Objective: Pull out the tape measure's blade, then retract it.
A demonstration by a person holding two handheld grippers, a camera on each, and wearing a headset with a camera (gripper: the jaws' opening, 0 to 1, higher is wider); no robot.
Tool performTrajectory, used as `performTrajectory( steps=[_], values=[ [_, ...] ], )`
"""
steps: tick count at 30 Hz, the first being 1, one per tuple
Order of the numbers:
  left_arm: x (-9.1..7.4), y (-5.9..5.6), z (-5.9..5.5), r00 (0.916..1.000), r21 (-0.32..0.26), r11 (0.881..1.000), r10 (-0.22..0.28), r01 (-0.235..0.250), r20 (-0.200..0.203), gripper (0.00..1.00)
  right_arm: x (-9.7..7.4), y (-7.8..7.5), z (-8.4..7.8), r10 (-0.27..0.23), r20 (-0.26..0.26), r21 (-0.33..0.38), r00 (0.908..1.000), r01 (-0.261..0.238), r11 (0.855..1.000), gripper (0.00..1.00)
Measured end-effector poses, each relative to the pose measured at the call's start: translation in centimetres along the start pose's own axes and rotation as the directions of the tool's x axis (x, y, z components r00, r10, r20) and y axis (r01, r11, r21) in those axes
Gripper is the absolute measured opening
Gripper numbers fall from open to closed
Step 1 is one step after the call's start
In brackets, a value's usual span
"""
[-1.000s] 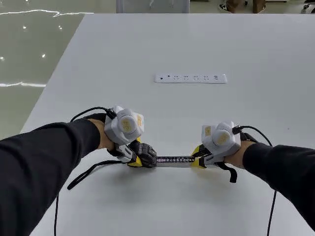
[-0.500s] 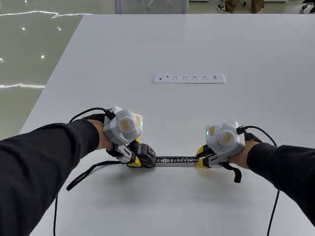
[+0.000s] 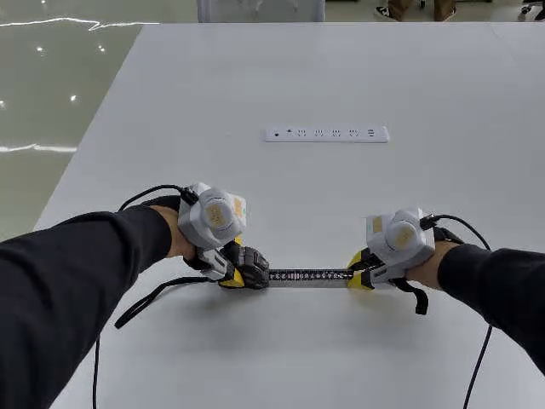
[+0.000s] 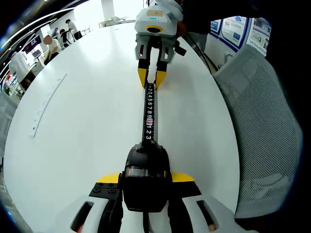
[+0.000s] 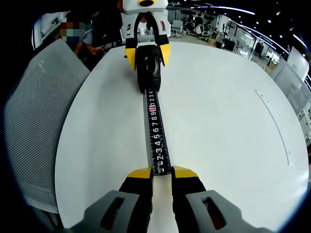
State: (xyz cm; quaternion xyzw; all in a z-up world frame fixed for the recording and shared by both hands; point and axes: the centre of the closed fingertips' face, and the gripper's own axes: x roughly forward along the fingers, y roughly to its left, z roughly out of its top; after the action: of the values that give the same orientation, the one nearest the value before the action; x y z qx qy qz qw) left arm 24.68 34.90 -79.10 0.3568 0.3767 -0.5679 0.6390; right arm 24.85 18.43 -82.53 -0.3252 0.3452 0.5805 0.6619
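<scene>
While the left gripper pins the tape measure case to the white table, the head view shows the right gripper farther right than a second ago, and the blade longer. Left gripper view: jaws clamped around the case. Right gripper view: jaws pinching the blade's tip, so pull-out looks underway and retraction still pending.

The black tape measure sits clamped between the left tool's yellow-tipped jaws. Its dark blade, white numerals facing up, runs straight and level across to the right tool, whose jaws pinch its tip.
</scene>
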Motion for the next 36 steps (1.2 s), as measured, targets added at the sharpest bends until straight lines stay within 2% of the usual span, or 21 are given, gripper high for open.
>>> performTrajectory(
  steps=[12, 36],
  values=[
    [0.0, 0.0, 0.0, 1.0000, -0.002, 1.000, 0.001, -0.001, -0.002, 0.31, -0.4, -0.1, -0.6, 0.001, -0.013, 0.000, 0.9999, -0.001, 1.000, 0.10],
    [0.0, 0.0, 0.0, 1.0000, -0.006, 1.000, 0.003, -0.003, -0.003, 0.31, -2.4, -0.6, -3.6, -0.011, -0.046, 0.028, 0.9989, 0.012, 1.000, 0.10]
  ],
)
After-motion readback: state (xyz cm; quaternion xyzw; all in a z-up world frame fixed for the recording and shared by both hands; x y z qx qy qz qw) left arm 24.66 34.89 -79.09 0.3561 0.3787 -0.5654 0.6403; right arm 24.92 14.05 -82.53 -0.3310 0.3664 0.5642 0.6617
